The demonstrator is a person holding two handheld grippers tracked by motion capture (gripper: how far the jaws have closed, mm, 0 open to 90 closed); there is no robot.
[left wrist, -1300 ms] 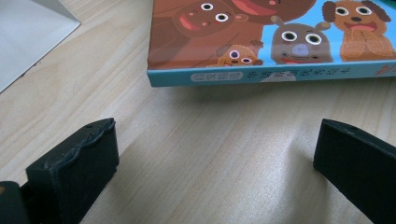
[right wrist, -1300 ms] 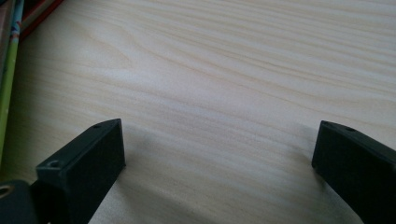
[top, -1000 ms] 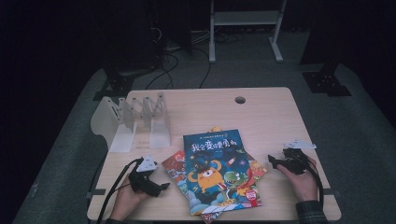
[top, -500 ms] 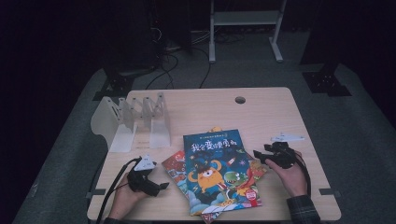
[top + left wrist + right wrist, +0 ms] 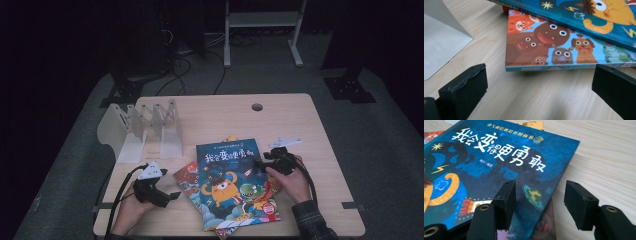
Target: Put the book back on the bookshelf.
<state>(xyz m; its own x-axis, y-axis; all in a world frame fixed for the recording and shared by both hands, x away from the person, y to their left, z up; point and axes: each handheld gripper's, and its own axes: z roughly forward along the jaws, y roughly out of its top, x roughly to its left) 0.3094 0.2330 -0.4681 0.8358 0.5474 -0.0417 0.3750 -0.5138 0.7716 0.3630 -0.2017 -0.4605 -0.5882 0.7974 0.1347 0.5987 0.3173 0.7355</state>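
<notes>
A blue picture book (image 5: 232, 185) with an orange monster lies on top of a small stack at the table's front middle. Under it a red and brown animal book (image 5: 187, 176) sticks out to the left. My right gripper (image 5: 261, 163) is at the blue book's right edge. In the right gripper view its jaws (image 5: 540, 195) have just been closing and stand apart, one over the blue book's (image 5: 499, 162) cover and one over bare wood, touching nothing. My left gripper (image 5: 172, 195) rests open just left of the stack. In the left gripper view it (image 5: 539, 85) faces the animal book's (image 5: 549, 47) edge.
A white file rack (image 5: 145, 130) with several dividers stands at the back left of the wooden table (image 5: 310, 115). An orange corner (image 5: 231, 138) of a third book peeks out behind the blue one. A cable hole (image 5: 257, 107) sits near the far edge.
My right gripper has moved left from the table's right side to the blue book's right edge, and its jaws have narrowed. The left gripper has stayed in place.
</notes>
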